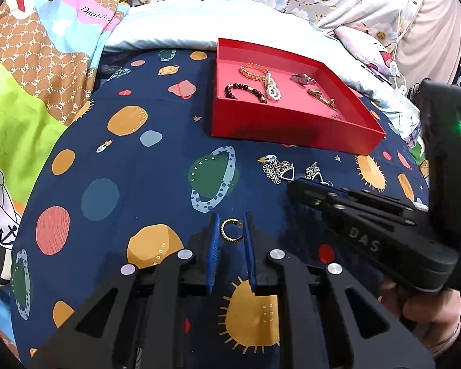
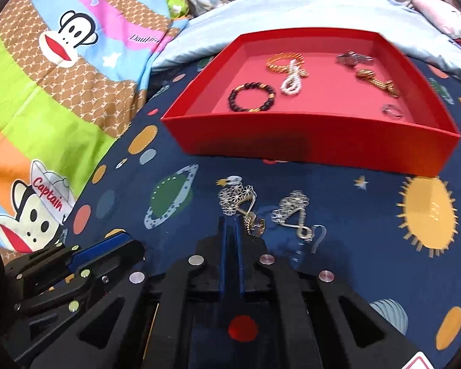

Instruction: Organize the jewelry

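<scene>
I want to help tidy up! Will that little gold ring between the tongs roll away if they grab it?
Probably not: the gold ring lies flat on soft bedding. It looks thin, so it might slip from the left tongs.

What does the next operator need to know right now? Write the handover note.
Left gripper: open, its fingers either side of the gold ring on the space-print cloth, not closed on it.
Right gripper: nearly shut beside the left silver flower earring; whether it grips it is unclear.
Second silver earring lies loose alongside.
Done: bracelets, pearls and watches lie in the red tray.
Left: ring and both earrings into the tray.
</scene>
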`<state>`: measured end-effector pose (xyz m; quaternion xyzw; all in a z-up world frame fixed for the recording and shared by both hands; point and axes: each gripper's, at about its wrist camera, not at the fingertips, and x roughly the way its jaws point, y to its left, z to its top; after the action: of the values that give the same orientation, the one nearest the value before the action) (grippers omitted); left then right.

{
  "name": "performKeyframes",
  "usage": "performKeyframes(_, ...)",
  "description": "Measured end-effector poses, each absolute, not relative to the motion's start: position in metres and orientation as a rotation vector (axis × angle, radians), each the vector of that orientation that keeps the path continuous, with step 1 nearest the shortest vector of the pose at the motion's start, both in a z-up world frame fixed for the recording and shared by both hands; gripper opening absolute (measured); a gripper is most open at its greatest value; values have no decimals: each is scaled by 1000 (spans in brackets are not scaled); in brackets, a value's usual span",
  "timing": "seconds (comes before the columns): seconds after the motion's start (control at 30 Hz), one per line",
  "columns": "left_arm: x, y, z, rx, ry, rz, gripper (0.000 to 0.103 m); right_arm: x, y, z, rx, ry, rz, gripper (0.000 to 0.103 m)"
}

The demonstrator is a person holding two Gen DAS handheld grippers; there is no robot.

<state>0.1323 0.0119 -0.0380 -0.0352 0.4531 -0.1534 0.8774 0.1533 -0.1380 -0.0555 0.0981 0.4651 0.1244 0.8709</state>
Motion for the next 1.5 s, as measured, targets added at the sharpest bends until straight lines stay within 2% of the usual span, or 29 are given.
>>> performKeyframes(0.17, 133, 13, -40, -80, 950, -324, 15, 148, -151, -50, 152, 949, 159, 11)
performKeyframes(0.53, 134, 10, -42, -85, 959, -331, 15, 151, -149, -59, 147, 969, 162, 11)
performKeyframes(0.77, 135, 10, -43, -90, 961, -334, 15, 158, -143, -59, 126, 958, 166, 22)
performKeyframes(0.87, 135, 10, -44, -91, 964, -337, 15, 160, -140, -59, 112, 947, 160, 21)
performKeyframes(0.97, 135, 10, -43, -92, 964, -337, 15, 161, -139, -60, 81, 941, 148, 16)
performKeyframes(1.1, 135, 11, -42, -96, 962, -338, 15, 158, -142, -60, 71, 951, 144, 3)
performKeyframes(1.2, 135, 10, -42, -97, 962, -340, 15, 151, -147, -60, 92, 965, 152, 1)
performKeyframes(1.33, 133, 9, -39, -94, 958, -345, 15, 143, -154, -58, 119, 961, 144, 0)
performKeyframes(1.5, 131, 7, -38, -89, 957, -348, 15, 152, -161, -57, 177, 955, 134, 6)
